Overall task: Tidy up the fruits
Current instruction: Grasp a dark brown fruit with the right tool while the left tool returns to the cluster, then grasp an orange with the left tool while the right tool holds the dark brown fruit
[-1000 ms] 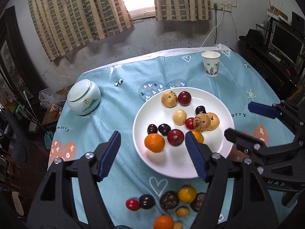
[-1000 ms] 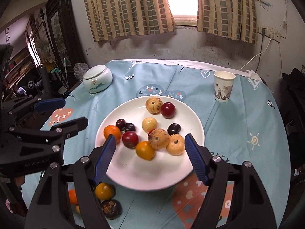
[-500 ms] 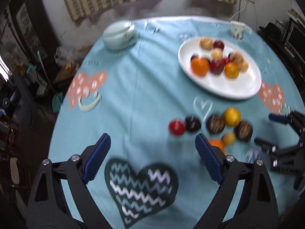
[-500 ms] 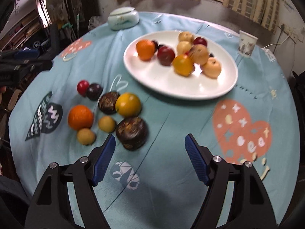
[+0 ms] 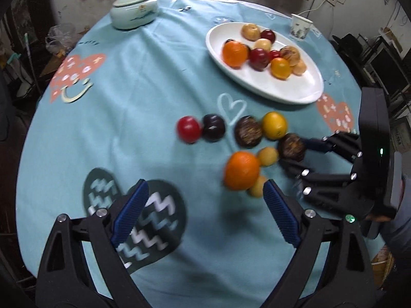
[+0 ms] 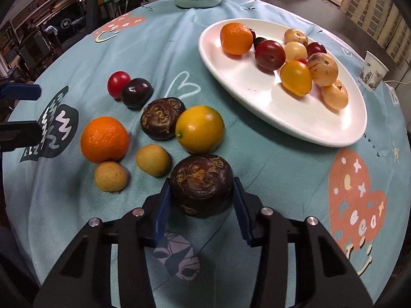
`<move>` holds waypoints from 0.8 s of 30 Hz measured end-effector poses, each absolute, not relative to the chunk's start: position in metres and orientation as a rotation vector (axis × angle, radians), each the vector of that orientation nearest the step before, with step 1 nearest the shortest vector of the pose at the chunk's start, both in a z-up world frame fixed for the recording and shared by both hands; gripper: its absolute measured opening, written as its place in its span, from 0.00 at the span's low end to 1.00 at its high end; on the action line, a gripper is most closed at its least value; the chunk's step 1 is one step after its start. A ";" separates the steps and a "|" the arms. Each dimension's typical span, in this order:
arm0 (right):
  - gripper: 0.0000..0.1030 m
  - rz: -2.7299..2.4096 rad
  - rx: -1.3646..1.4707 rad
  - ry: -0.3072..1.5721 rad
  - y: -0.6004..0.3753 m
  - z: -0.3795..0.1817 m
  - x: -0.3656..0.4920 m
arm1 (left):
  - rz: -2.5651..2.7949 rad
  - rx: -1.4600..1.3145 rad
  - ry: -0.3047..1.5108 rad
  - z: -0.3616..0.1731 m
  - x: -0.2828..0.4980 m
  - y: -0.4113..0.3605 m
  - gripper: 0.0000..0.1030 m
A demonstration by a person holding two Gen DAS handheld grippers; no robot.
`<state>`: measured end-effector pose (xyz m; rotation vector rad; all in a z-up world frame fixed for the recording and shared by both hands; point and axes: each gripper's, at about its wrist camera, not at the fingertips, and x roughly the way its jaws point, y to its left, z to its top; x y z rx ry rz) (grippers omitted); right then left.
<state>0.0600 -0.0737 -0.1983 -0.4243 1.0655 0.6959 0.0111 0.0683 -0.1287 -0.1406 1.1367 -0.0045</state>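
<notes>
Several loose fruits lie on the blue tablecloth: an orange (image 6: 104, 140), a yellow citrus (image 6: 199, 129), a red fruit (image 6: 118, 82), a dark plum (image 6: 136, 92), two small tan fruits and two dark brown rough fruits. My right gripper (image 6: 201, 202) is closing its jaws, and both pads touch the sides of the nearer dark brown fruit (image 6: 201, 187), which rests on the cloth. My left gripper (image 5: 205, 187) hangs open over the cloth, just in front of the orange (image 5: 241, 170), holding nothing. A white plate (image 6: 295, 118) behind holds several fruits.
A pale lidded ceramic jar (image 5: 133, 10) stands at the far left of the round table. A paper cup (image 5: 300, 27) stands beyond the plate. The cloth (image 5: 115, 102) left of the fruit group carries only printed hearts. Dark furniture surrounds the table.
Both grippers came down from over the plate to the loose fruits near the table's front. The right jaws narrowed around the dark brown fruit. The left jaws widened.
</notes>
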 end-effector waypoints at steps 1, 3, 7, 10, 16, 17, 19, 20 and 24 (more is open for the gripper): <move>0.44 0.700 -0.409 1.067 -0.077 -0.196 0.059 | -0.018 -0.130 1.138 -0.130 0.017 0.061 0.89; 0.44 0.695 -0.378 1.068 -0.084 -0.192 0.059 | -0.047 -0.101 1.142 -0.132 0.027 0.048 0.89; 0.44 0.677 -0.319 1.058 -0.099 -0.180 0.057 | -0.075 -0.069 1.176 -0.147 0.042 0.034 0.89; 0.44 0.668 -0.297 1.049 -0.105 -0.176 0.056 | -0.072 -0.066 1.205 -0.158 0.049 0.034 0.85; 0.44 0.653 -0.276 1.055 -0.106 -0.175 0.054 | -0.115 -0.115 1.264 -0.173 0.053 0.041 0.38; 0.44 0.652 -0.274 1.055 -0.106 -0.175 0.054 | -0.116 -0.117 1.264 -0.173 0.053 0.042 0.37; 0.44 0.649 -0.270 1.047 -0.104 -0.172 0.051 | -0.091 -0.097 1.248 -0.168 0.050 0.043 0.37; 0.44 0.650 -0.267 1.043 -0.105 -0.171 0.051 | -0.081 -0.073 1.225 -0.162 0.048 0.042 0.37; 0.44 0.655 -0.240 1.008 -0.105 -0.156 0.042 | -0.047 0.028 1.121 -0.126 0.040 0.031 0.37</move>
